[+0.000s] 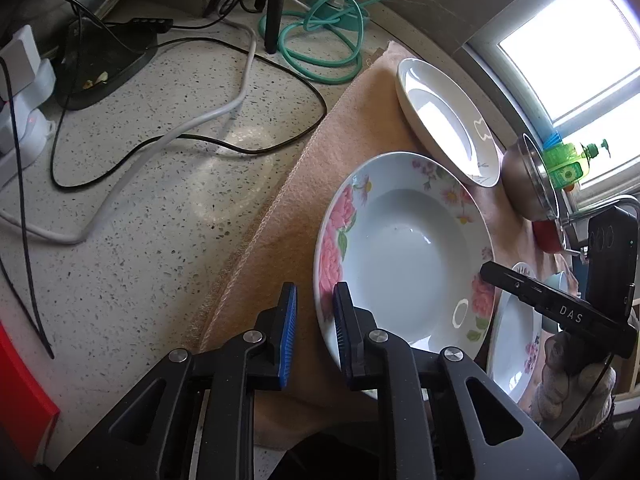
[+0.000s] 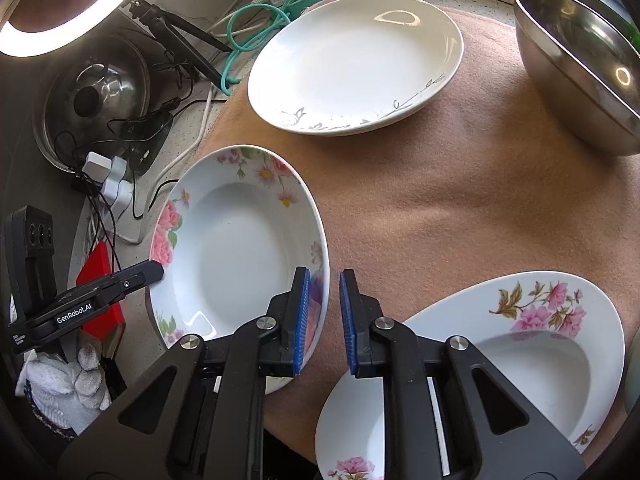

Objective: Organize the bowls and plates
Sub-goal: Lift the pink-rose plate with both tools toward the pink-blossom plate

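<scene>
A deep floral plate (image 1: 404, 248) lies on a tan cloth (image 1: 280, 216); it also shows in the right wrist view (image 2: 240, 248). My left gripper (image 1: 316, 312) is open, its jaws straddling this plate's left rim. My right gripper (image 2: 324, 316) is open, its jaws straddling the same plate's right rim. A second floral plate (image 2: 520, 360) lies under my right gripper, and shows in the left wrist view (image 1: 514, 344). A plain white plate (image 2: 356, 60) with a grey leaf pattern lies farther back, also seen in the left wrist view (image 1: 444, 120).
A steel bowl (image 2: 580, 64) stands at the cloth's far right corner. Cables (image 1: 200, 132), a teal hose (image 1: 320, 36), plug adapters (image 2: 108, 176) and a pot lid (image 2: 92, 96) crowd the speckled counter (image 1: 140, 240) left of the cloth. A red object (image 2: 100, 280) lies at the counter's edge.
</scene>
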A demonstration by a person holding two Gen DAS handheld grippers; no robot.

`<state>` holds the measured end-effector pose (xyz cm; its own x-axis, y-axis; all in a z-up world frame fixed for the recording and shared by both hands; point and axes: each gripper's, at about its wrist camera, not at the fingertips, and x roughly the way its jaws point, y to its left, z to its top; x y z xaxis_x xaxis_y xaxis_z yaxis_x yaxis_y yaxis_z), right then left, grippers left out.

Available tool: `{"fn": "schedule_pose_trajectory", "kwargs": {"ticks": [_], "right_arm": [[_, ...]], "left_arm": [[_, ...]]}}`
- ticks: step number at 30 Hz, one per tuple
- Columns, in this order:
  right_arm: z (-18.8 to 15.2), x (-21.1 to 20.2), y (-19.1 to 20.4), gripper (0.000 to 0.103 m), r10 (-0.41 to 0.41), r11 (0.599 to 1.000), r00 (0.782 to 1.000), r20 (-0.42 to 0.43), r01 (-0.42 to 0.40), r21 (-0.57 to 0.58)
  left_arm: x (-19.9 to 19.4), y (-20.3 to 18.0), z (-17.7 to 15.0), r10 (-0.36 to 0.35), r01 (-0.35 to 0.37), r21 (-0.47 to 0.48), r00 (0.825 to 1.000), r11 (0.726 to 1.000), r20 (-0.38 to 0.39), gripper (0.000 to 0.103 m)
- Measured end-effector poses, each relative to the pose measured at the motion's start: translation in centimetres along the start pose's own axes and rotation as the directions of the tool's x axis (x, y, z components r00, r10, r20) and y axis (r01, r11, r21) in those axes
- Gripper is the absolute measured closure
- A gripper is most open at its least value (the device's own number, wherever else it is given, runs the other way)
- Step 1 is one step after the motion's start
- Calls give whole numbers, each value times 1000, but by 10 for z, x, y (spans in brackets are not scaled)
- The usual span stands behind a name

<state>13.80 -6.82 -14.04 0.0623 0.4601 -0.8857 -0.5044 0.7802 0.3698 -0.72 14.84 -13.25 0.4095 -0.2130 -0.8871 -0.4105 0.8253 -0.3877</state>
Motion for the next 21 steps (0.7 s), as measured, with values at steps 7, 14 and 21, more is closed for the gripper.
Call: {"fn": "schedule_pose_trajectory", "kwargs": {"ticks": [7, 14, 21], "right_arm": [[1, 1, 5, 92, -16, 1000, 1000, -1, 16, -26], [1, 1, 6, 92, -21, 1000, 1000, 3, 21, -18], [-2, -1, 6, 92, -26, 999, 1000, 10, 26, -20]], "left_arm": [[4, -5, 2, -2, 3, 22, 1000, 1000, -10, 91], [4, -8, 4, 13, -13, 34, 1000, 999, -11, 91], [3, -10, 5, 28, -28, 34, 1000, 999, -1, 91]]}}
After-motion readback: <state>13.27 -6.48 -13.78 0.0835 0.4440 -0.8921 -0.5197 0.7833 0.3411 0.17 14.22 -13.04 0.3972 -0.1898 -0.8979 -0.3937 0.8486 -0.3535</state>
